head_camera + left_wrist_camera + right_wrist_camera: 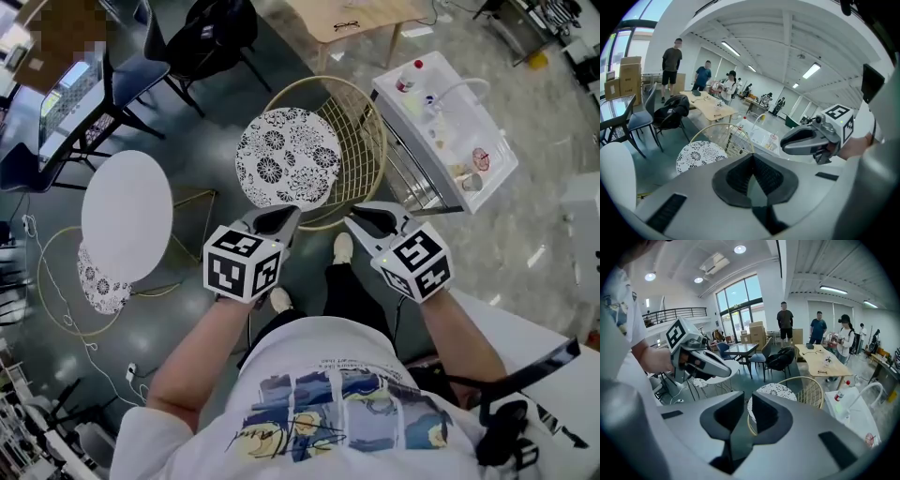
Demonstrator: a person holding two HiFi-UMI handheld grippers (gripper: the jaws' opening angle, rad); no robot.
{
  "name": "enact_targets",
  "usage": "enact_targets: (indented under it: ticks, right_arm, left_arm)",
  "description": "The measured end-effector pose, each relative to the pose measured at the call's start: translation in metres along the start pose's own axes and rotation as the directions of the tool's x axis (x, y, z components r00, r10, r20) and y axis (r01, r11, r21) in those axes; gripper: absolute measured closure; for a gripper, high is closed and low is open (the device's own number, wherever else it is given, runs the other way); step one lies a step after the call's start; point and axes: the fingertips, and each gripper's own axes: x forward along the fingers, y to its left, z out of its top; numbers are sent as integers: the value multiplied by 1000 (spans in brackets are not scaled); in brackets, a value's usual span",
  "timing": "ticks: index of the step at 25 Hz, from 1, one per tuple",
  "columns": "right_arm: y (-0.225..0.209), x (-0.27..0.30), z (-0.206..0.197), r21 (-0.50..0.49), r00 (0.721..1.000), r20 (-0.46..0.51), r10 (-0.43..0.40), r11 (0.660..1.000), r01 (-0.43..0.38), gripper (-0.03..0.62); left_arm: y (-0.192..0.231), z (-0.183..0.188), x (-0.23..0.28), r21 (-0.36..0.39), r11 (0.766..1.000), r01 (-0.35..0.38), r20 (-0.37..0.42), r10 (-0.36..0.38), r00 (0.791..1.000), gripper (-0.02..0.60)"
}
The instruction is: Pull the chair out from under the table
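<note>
The chair (287, 157) has a black-and-white patterned seat cushion and a gold wire back (364, 131). It stands on the floor to the right of the round white table (127, 216), apart from it. Both grippers hang in the air in front of my body, on the near side of the chair and touching nothing. My left gripper (292, 214) is shut, its dark pads (740, 176) meeting with nothing between them. My right gripper (352, 220) shows a narrow empty gap between its pads (765, 414). The chair (778, 392) shows beyond that gap.
A second gold chair (98, 286) is tucked under the round table. A white cart (445, 127) with bottles stands right of the wire back. A wooden table (352, 19) and black chairs (216, 33) stand farther off. Several people (671, 61) stand in the background. My feet (342, 246) are near the chair.
</note>
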Motion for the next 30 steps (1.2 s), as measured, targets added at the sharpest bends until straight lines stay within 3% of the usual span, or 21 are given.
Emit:
enact_targets:
  ticks: [4, 7, 11, 18, 23, 30]
  right_arm:
    - [52, 3, 7, -12, 1000, 8, -15, 1000, 15, 548]
    - [85, 3, 10, -15, 1000, 13, -24, 1000, 25, 557]
    - [130, 2, 11, -51, 999, 22, -47, 998, 48, 563]
    - [204, 3, 21, -95, 999, 51, -18, 995, 22, 566]
    - [233, 7, 30, -117, 999, 51, 3, 993, 3, 568]
    - [259, 10, 30, -139, 998, 55, 40, 990, -32, 573]
  left_arm:
    - [-23, -22, -63, 43, 987, 153, 62, -156, 986, 572]
    - [-37, -38, -106, 104, 970, 222, 81, -230, 970, 572]
    - [-39, -66, -152, 144, 963, 229, 84, -242, 967, 572]
    - [-33, -98, -215, 138, 967, 216, 114, -233, 966, 572]
    - [-33, -107, -239, 113, 969, 221, 152, -237, 960, 572]
    - [-42, -122, -246, 127, 969, 212, 145, -230, 962, 572]
